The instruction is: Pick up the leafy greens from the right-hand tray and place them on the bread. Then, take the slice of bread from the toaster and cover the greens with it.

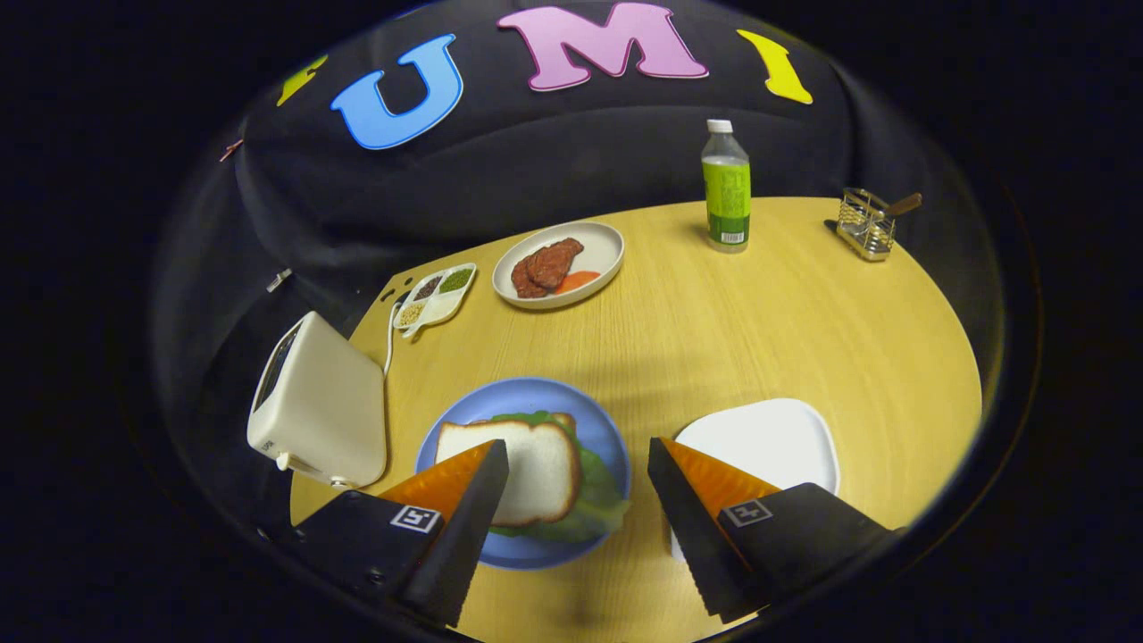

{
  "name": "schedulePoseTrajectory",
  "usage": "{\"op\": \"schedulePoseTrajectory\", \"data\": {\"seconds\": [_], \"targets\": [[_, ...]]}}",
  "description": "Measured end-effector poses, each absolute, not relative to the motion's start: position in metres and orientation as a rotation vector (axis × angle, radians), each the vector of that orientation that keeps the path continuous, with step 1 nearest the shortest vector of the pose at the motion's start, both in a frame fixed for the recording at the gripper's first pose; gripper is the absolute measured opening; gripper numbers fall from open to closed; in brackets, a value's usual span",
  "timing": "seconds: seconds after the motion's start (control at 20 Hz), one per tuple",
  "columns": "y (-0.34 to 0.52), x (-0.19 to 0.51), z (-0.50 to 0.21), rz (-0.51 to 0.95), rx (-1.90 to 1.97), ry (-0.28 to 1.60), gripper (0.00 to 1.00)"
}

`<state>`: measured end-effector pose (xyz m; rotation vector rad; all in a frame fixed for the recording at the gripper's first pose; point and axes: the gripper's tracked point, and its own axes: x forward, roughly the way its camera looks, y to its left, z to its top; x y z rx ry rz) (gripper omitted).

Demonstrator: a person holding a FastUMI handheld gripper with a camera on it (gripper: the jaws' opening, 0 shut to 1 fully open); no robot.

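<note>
On the surface (714, 339), the plate (600, 427) lies just ahead of the fingers (473, 500), which stand wide apart with nothing between them. On the plate the slice of bread (536, 469) lies on top of the leafy greens (600, 500); there may be a second slice under them, but this is hard to see. The toaster (317, 406) stands left of the plate, the tray (768, 442) right of it. Beyond them lie a divided dish (435, 296) and a dish of meat (558, 264). Further right stand a bottle (726, 187) and a small rack (868, 223).
</note>
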<state>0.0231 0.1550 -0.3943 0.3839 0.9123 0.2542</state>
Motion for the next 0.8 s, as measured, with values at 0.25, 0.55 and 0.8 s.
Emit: {"op": "schedulePoseTrajectory", "data": {"seconds": [0.25, 0.55, 0.8], "targets": [[0.121, 0.039, -0.347, 0.277, 0.297, 0.765, 0.99], [0.1, 0.061, -0.248, 0.325, 0.159, 0.501, 0.99], [0.095, 0.063, -0.162, 0.341, 0.067, 0.295, 0.99]]}}
